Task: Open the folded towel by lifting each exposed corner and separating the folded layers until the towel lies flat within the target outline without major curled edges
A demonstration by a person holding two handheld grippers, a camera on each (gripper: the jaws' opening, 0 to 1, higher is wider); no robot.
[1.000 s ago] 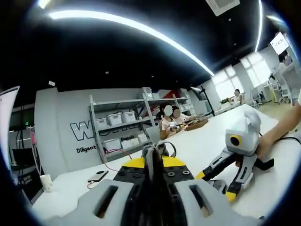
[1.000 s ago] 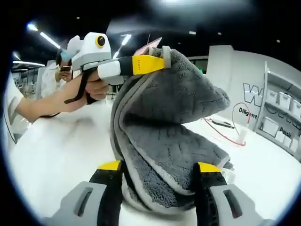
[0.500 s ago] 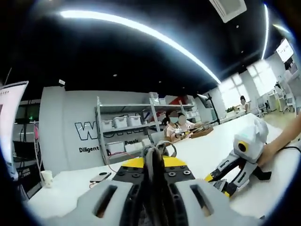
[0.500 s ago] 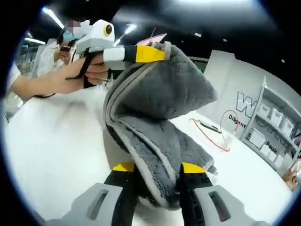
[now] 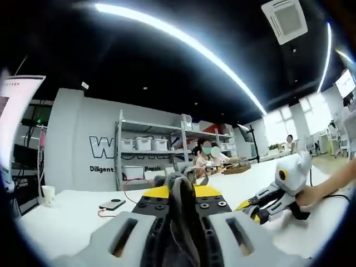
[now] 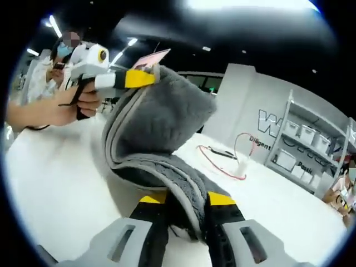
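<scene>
We see the grey towel [image 6: 161, 133] lifted off the white table [image 6: 61, 183], draped between both tools; our right gripper [image 6: 186, 201] pinches its lower folded edge tightly; our left gripper [image 6: 139, 79] clamps its top corner, jaws closed on the cloth [image 5: 181, 192]; a red cable [image 6: 222, 164] lies beyond.

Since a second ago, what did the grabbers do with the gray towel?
The right gripper closed its jaws from wide apart to pinching the towel low down. The left gripper still clamps the towel's top corner, holding it up over the white table. Nothing was let go.
</scene>
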